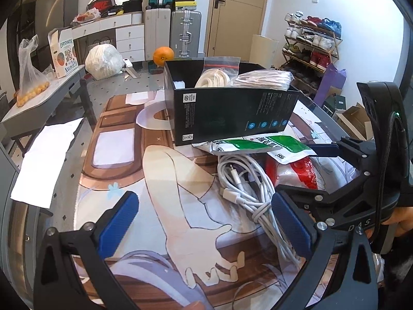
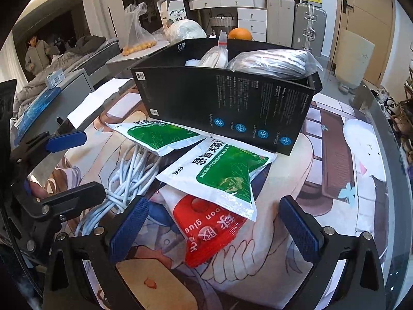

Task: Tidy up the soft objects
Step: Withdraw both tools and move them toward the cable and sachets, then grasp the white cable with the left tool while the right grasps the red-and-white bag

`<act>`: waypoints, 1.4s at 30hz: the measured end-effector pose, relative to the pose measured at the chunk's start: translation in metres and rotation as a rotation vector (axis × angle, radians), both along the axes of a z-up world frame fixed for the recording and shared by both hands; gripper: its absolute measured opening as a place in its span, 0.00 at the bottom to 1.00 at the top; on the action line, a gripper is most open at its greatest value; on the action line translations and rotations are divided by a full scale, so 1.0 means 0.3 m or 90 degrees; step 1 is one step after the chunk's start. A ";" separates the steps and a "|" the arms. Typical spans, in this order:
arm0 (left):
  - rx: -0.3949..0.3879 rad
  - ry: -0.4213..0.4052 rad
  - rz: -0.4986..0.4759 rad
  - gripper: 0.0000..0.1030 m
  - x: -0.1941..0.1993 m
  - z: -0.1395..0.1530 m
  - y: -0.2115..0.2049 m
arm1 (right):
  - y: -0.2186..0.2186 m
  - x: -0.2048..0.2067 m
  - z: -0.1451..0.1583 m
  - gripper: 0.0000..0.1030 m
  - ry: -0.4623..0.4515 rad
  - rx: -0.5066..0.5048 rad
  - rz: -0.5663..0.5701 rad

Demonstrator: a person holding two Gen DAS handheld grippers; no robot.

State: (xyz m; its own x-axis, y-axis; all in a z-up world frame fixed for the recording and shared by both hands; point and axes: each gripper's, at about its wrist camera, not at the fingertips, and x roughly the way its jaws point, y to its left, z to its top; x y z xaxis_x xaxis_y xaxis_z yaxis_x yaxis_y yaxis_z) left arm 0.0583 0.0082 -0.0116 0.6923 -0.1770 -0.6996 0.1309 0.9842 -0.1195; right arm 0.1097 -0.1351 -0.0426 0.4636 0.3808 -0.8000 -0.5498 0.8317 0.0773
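A black box stands on the table mat and holds bagged soft items: a bag of white cord and a clear bag of folded cloth. In front of it lie two green-and-white sachets, a red-and-white pouch and a coiled white cable. My left gripper is open and empty, its right finger beside the cable. My right gripper is open and empty, straddling the red pouch. The right gripper also shows at the right of the left wrist view.
An orange sits behind the box, beside a white wrapped bundle. A sheet of white paper lies at the table's left edge. A side table with a bag of small fruit stands to the left. Suitcases, drawers and a shoe rack line the room.
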 end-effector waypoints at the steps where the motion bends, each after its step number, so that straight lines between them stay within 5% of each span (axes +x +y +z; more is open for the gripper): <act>1: 0.001 0.001 0.000 1.00 0.001 -0.001 -0.001 | 0.001 0.002 -0.001 0.99 -0.001 -0.005 -0.002; 13: 0.009 0.014 -0.020 1.00 0.016 -0.006 -0.025 | 0.023 -0.006 -0.015 0.97 -0.018 -0.038 -0.004; 21: 0.009 0.028 -0.036 1.00 0.027 -0.004 -0.046 | -0.023 -0.013 0.001 0.59 -0.027 -0.029 -0.013; 33: 0.016 0.075 -0.056 0.98 0.078 -0.032 -0.113 | -0.123 -0.080 0.013 0.47 -0.022 -0.023 -0.016; 36: 0.028 0.085 -0.060 0.86 0.084 -0.040 -0.120 | -0.132 -0.091 0.014 0.46 -0.019 -0.021 -0.013; 40: 0.071 0.059 -0.081 0.50 0.066 -0.035 -0.143 | -0.129 -0.109 0.017 0.46 -0.021 -0.025 -0.009; 42: 0.076 0.045 -0.101 0.49 0.052 -0.029 -0.149 | -0.129 -0.115 0.018 0.46 -0.023 -0.026 -0.010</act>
State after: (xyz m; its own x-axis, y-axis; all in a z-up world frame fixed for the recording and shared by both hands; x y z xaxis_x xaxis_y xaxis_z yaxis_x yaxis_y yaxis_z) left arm 0.0739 -0.0364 -0.0204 0.6106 -0.1936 -0.7679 0.2811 0.9595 -0.0184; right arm 0.0752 -0.1737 -0.0373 0.4984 0.3411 -0.7970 -0.5383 0.8424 0.0239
